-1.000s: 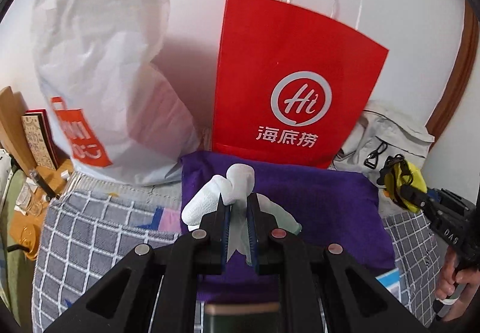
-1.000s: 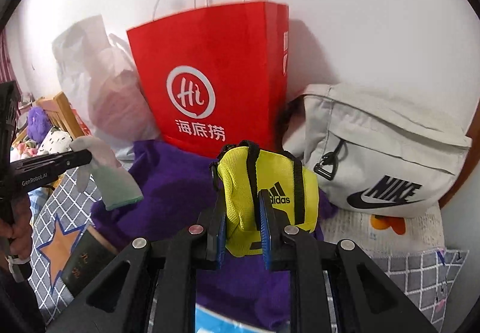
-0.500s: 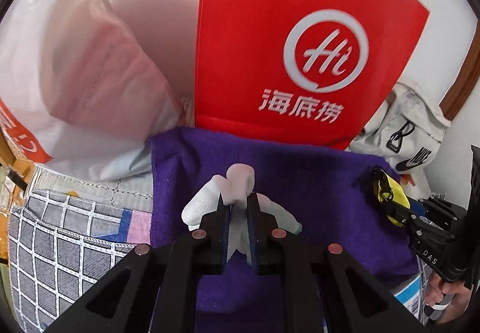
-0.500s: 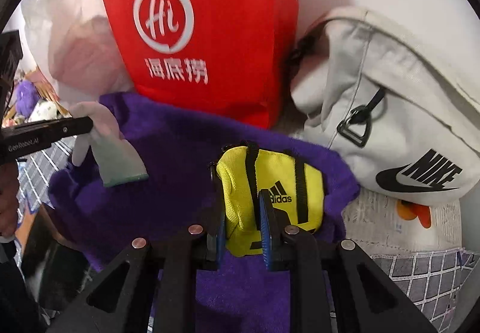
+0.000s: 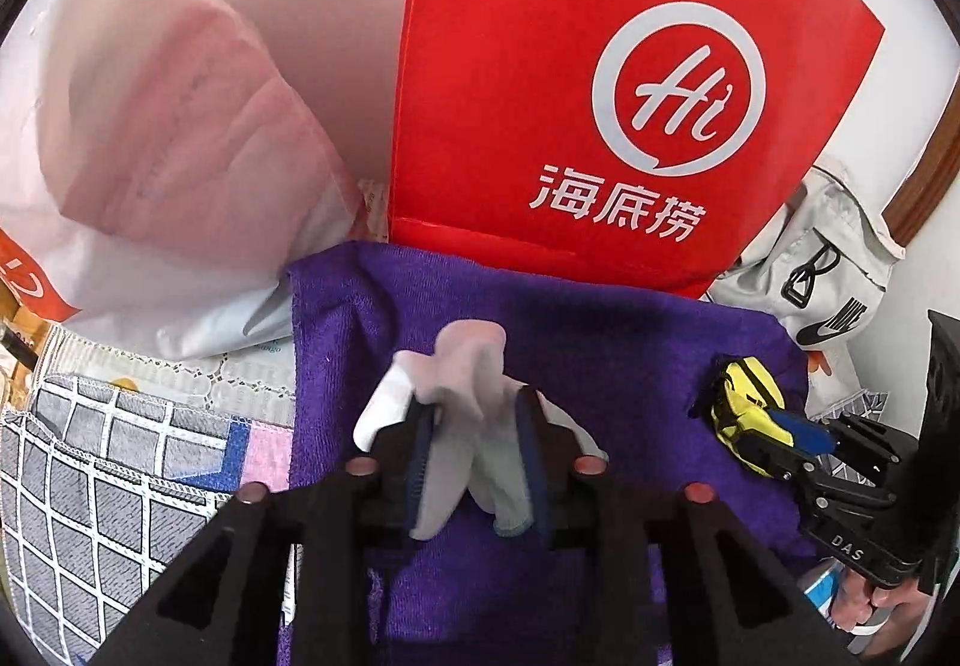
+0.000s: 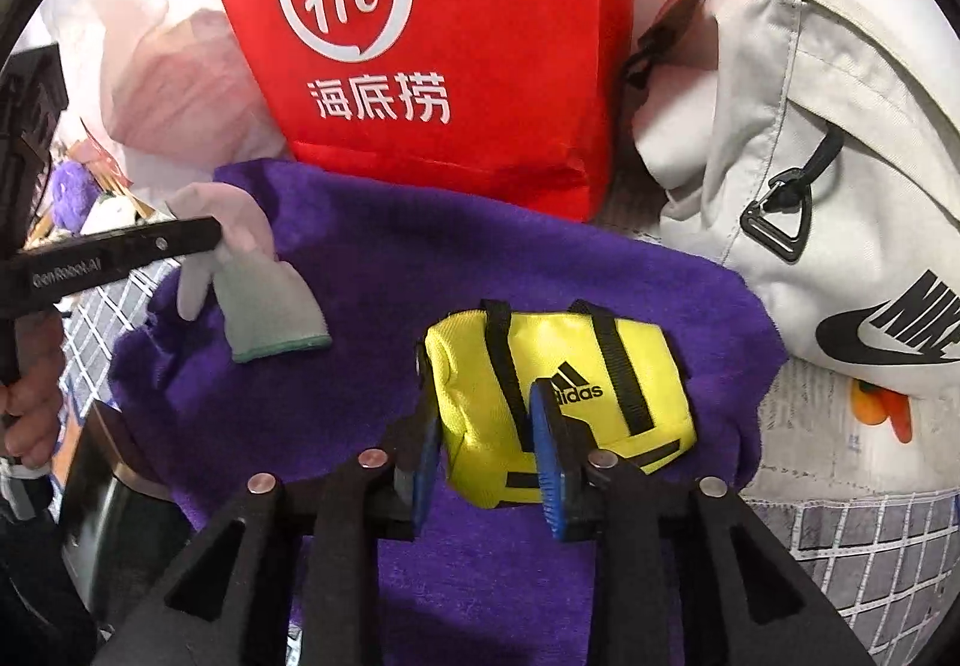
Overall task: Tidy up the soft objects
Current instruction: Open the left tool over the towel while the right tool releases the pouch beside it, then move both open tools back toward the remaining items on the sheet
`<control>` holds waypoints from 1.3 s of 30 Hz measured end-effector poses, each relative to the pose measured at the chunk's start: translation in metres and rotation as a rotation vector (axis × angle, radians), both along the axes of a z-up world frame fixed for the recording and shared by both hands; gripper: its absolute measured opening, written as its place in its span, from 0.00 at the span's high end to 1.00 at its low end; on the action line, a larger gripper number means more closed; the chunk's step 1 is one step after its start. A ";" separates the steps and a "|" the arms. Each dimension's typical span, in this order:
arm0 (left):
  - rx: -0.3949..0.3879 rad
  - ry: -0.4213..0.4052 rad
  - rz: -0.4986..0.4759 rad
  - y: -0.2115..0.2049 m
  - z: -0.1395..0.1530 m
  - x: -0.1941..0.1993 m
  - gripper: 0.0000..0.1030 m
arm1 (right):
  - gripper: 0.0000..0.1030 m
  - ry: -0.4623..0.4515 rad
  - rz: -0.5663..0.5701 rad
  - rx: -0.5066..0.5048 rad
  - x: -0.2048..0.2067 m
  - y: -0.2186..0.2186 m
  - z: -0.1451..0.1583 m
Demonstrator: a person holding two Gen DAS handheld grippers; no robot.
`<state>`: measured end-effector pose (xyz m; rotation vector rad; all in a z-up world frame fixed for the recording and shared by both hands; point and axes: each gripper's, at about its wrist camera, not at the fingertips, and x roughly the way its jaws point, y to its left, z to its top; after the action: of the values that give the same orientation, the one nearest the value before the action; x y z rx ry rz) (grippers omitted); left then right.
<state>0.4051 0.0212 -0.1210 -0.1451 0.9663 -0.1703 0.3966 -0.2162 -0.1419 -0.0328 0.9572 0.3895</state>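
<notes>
Purple towel is the landing spot for both soft things, spread in front of the red bag. The left hand-held gripper has its jaws opening, with the white glove still between the pads and draped over them, its cuff hanging toward 6 o'clock. The right hand-held gripper is also opening, and the yellow pouch sits on the towel between its parted jaws, no longer squeezed as far as I can judge. In the right view the glove lies at 10 o'clock of the pouch, well apart from it. The main risk, I think, is the glove: its knit could snag on a ribbed pad and be dragged off the towel when the hand withdraws. The pouch's black strap runs just beside one pad and could catch likewise, tipping the pouch over. A hasty pull-back might also ruck the towel, or nudge the grey bag at 2 o'clock.
</notes>
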 end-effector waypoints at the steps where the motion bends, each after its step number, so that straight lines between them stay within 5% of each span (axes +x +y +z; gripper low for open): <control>1: 0.003 0.001 -0.001 0.000 0.000 0.001 0.72 | 0.67 0.003 0.002 0.007 0.000 0.000 0.000; 3: 0.007 0.005 -0.005 -0.001 0.000 0.001 0.66 | 0.59 0.002 0.004 0.022 -0.001 -0.001 0.003; 5: 0.019 0.003 -0.002 -0.002 0.002 -0.001 0.45 | 0.50 -0.015 0.004 0.034 -0.007 -0.003 0.010; 7: 0.037 -0.017 0.009 -0.002 0.008 -0.004 0.39 | 0.39 -0.026 0.007 0.045 -0.011 -0.004 0.017; 22: 0.084 -0.099 0.064 0.005 0.050 -0.051 0.37 | 0.36 -0.133 -0.052 0.030 -0.059 0.004 0.063; 31: 0.070 -0.101 0.083 0.019 0.074 -0.124 0.37 | 0.36 -0.108 -0.039 0.049 -0.132 0.005 0.071; 39: 0.048 -0.083 0.113 0.030 0.064 -0.200 0.37 | 0.36 -0.090 0.010 0.067 -0.213 0.017 0.058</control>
<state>0.2051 0.0516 -0.0572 -0.1475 0.8768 -0.0486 0.1839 -0.1991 -0.0839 0.0060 0.8549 0.4262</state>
